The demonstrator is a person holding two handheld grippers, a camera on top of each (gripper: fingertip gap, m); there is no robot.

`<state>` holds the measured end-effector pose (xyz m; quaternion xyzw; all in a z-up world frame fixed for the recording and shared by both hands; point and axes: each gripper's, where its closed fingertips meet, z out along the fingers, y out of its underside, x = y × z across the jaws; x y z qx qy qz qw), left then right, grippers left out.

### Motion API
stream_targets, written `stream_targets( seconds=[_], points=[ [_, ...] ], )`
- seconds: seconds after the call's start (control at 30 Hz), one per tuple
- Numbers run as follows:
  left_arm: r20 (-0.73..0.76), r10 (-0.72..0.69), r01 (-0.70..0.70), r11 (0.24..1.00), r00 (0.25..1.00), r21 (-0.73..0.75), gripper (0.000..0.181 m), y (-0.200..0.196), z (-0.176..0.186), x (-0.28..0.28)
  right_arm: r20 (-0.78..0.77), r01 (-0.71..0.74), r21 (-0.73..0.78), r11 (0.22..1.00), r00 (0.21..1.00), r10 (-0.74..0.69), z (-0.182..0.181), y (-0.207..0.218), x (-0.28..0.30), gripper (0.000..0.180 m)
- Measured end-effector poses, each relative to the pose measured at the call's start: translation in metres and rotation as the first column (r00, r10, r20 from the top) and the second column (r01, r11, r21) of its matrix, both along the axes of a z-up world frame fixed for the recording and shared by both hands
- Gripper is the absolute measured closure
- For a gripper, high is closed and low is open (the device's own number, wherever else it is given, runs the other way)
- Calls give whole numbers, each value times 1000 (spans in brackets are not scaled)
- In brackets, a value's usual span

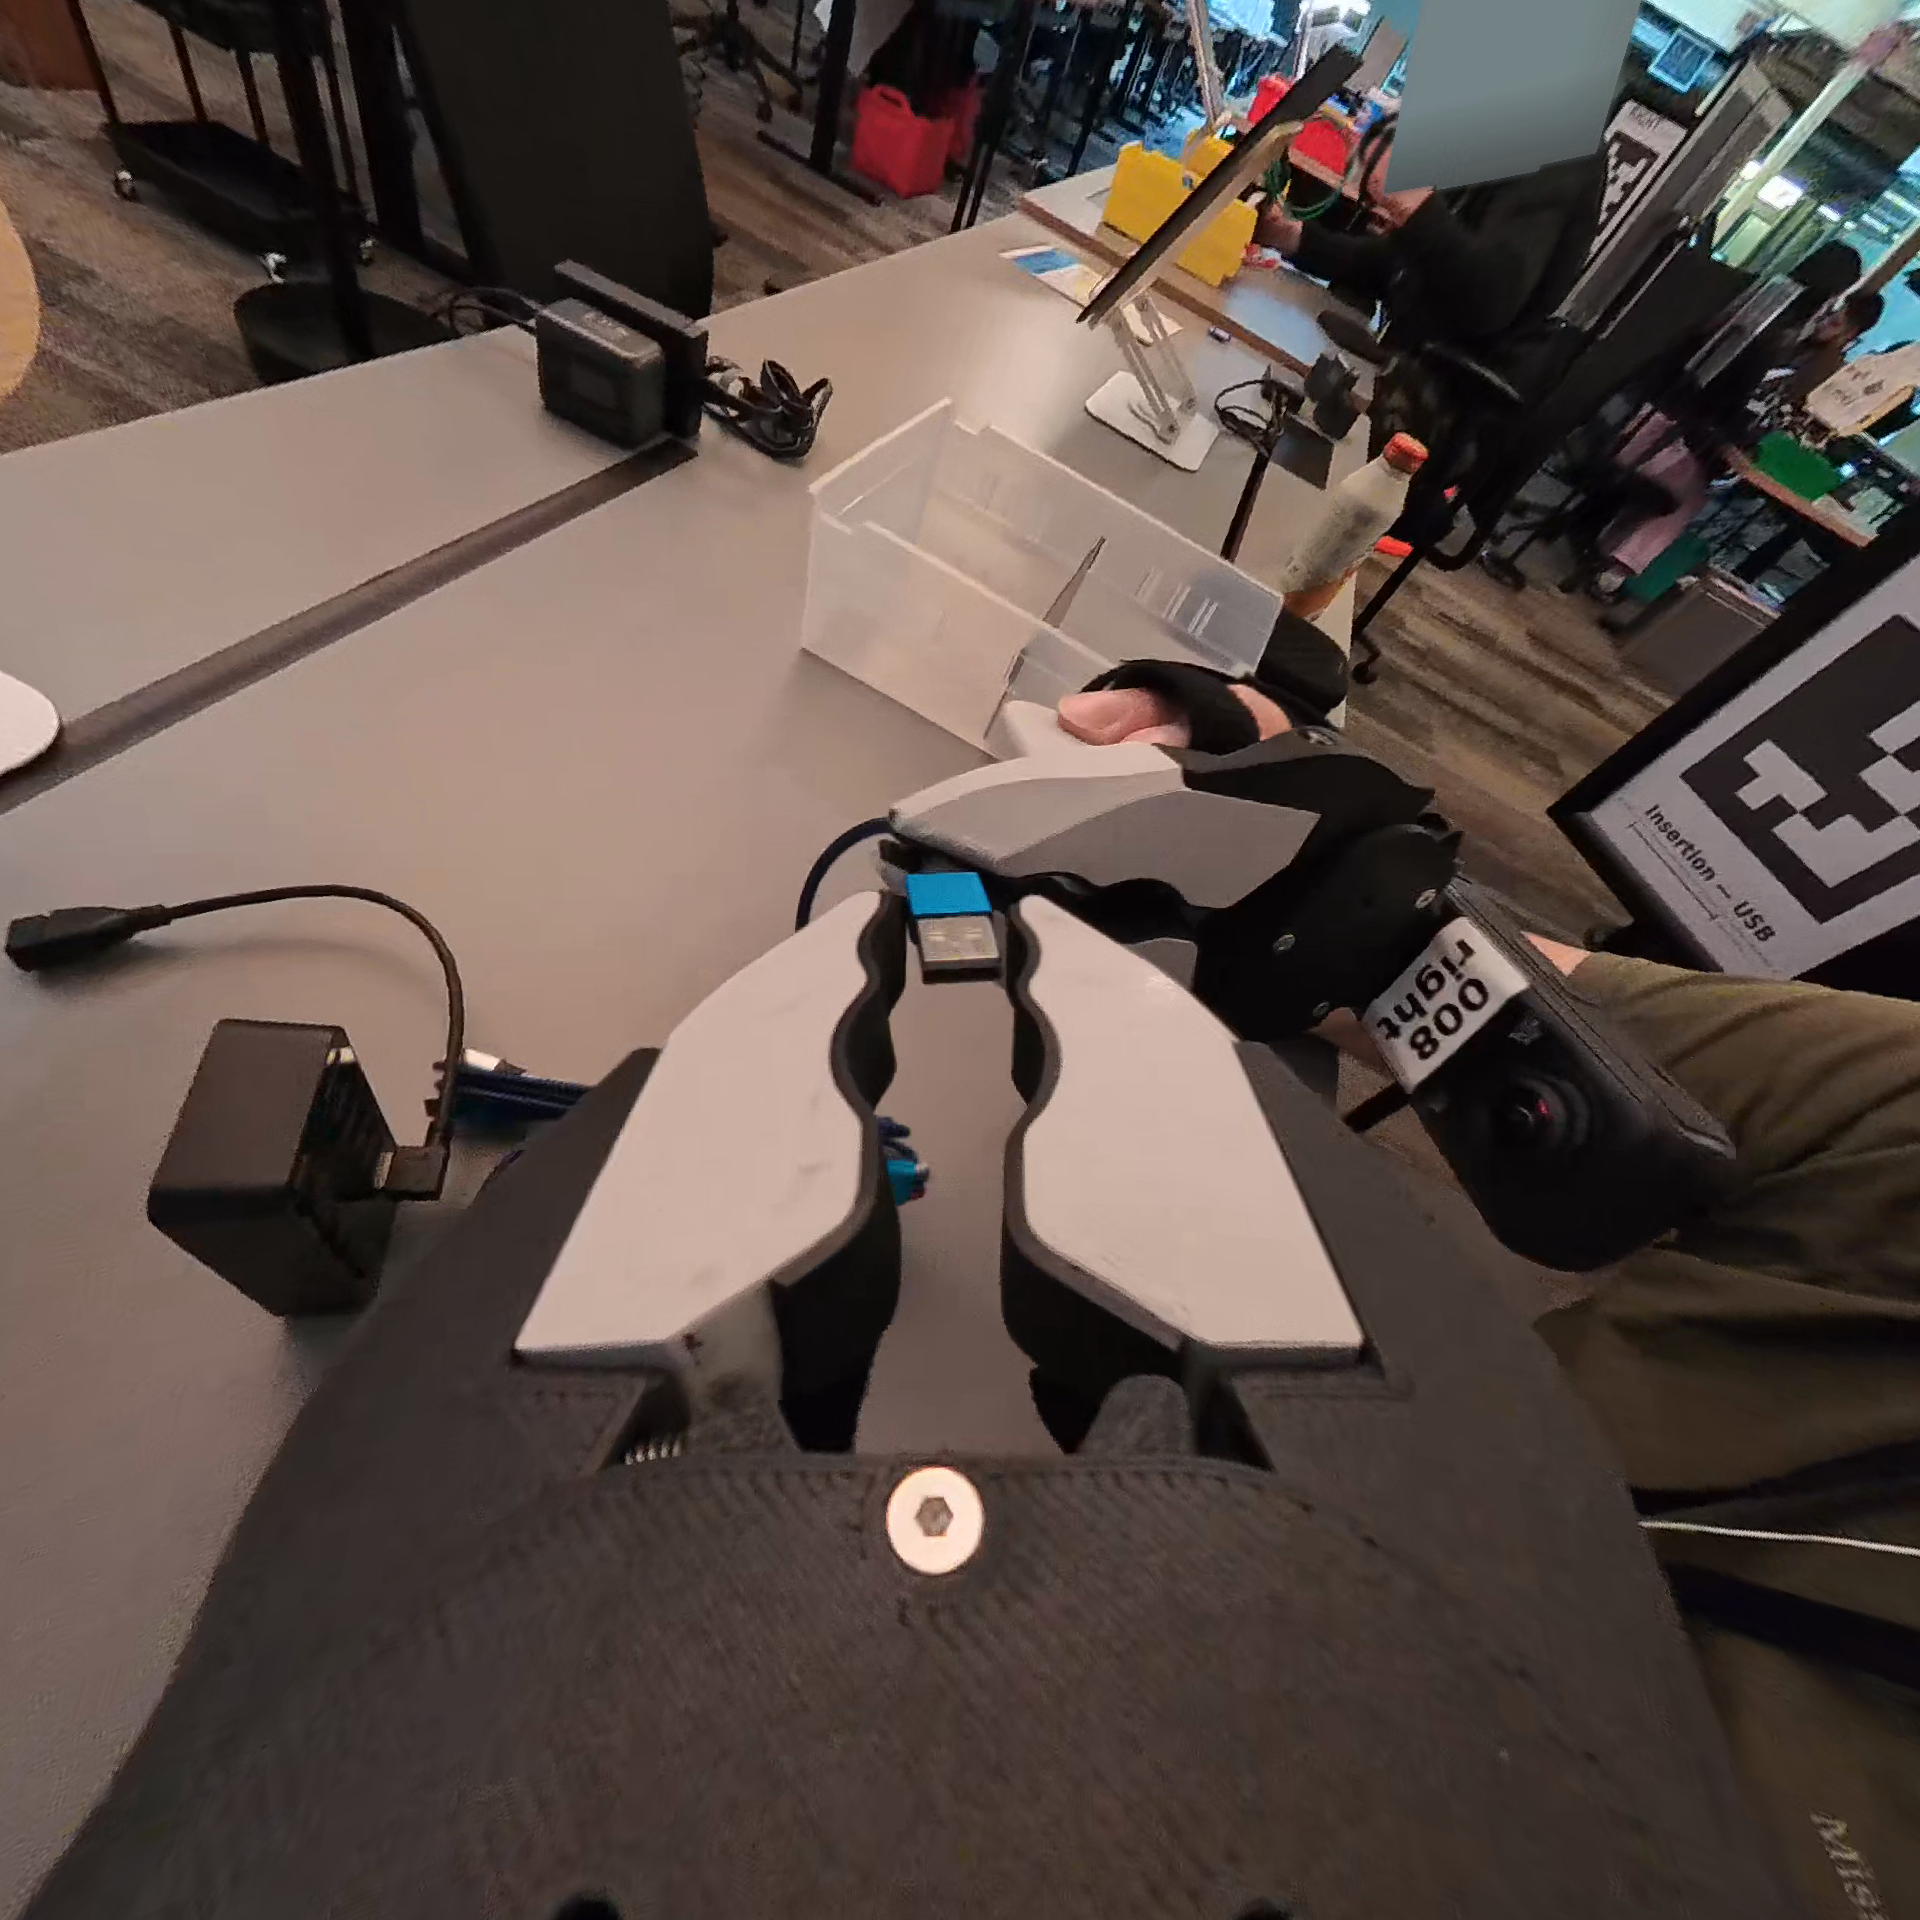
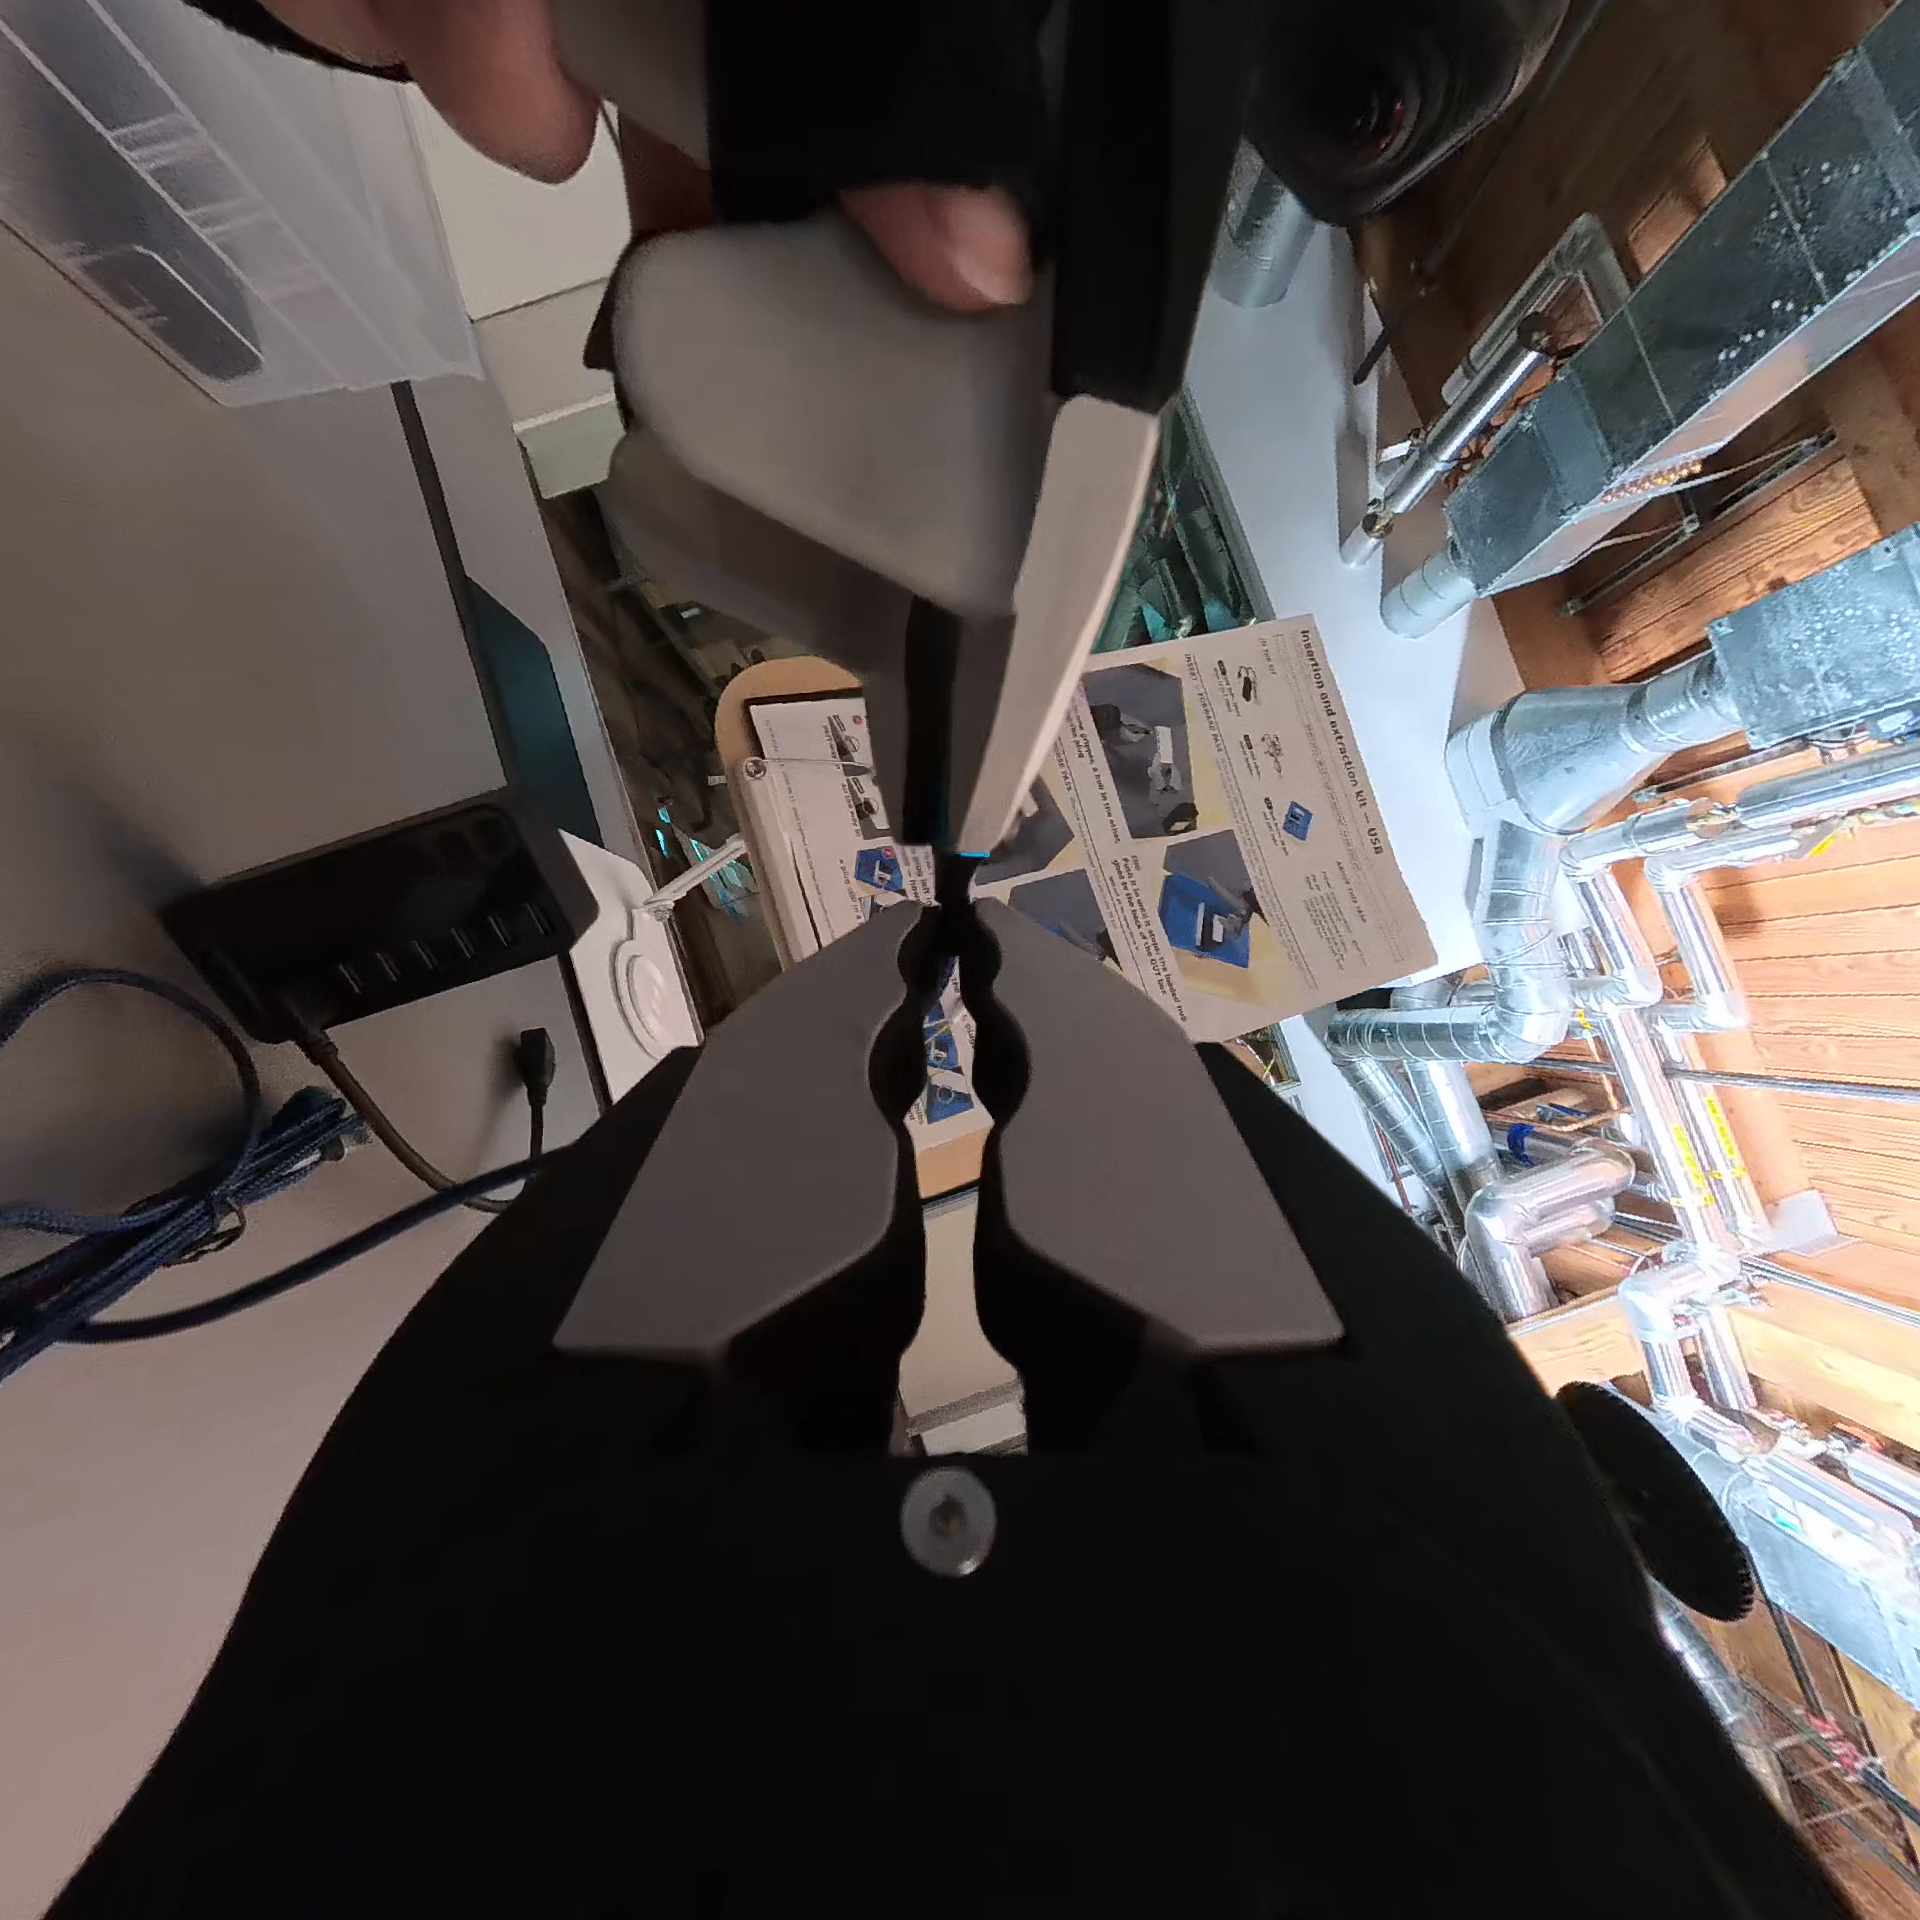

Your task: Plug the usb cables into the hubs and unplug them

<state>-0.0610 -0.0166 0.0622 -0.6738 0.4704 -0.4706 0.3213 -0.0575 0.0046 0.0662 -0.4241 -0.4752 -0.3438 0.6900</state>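
Note:
A USB plug (image 1: 956,940) with a blue housing and a metal tip sits between the fingertips of my left gripper (image 1: 945,920), whose pads press its two sides. My right gripper (image 1: 904,842) reaches in from the right and is shut on the back of the same plug, where its blue braided cable (image 1: 520,1086) leaves. In the right wrist view my right gripper (image 2: 948,912) is nearly closed on the dark plug (image 2: 968,854), tip to tip with the left gripper (image 2: 940,831). A black hub (image 1: 270,1153) lies on the table at the left, with a black cable plugged into it; it also shows in the right wrist view (image 2: 384,914).
A clear plastic bin (image 1: 987,582) stands behind the grippers. A black box (image 1: 603,364) with cables sits at the table's far edge. A bottle (image 1: 1351,509) and a marker board (image 1: 1787,790) are at the right. An instruction sheet (image 2: 1247,831) hangs beyond. Both grippers' tips are close together, under 4 cm apart.

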Motion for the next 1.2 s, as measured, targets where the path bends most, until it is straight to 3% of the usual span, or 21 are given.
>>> stream_targets(
  seconds=[0.2,0.4,0.5,0.6,0.63,0.7,0.77,0.8,0.97,1.2],
  points=[
    [-7,-5,5,999,1000,39,168,4,-2,0,6,-3,17,1000,1000,3,-1,0,-1,176],
    [-3,16,-16,993,1000,120,168,10,3,-4,-94,-123,-75,990,989,116,0,-3,-4,174],
    [21,58,-60,990,998,131,168,20,8,-10,-216,-179,-168,969,966,141,5,-11,-12,173],
    [41,66,-72,986,997,152,168,22,14,-15,-388,-311,-324,893,905,174,0,-24,-34,171],
    [49,64,-72,984,997,162,168,21,17,-15,-459,-390,-395,832,868,189,-7,-30,-47,169],
    [61,59,-69,981,996,182,168,18,22,-15,-646,-594,-499,631,740,185,-25,-47,-78,165],
    [79,45,-61,976,996,211,168,11,28,-14,-794,-747,-499,439,597,115,-39,-60,-104,161],
    [88,39,-58,971,995,231,169,7,32,-14,-846,-794,-459,399,528,77,-43,-61,-111,160],
    [125,27,-71,928,992,366,169,-15,50,-9,-954,-849,-249,465,299,35,-43,-51,-115,157],
    [176,-39,-34,917,984,398,168,-43,65,-4,-983,-829,-157,537,80,-163,-42,-13,-80,154]
  ],
)
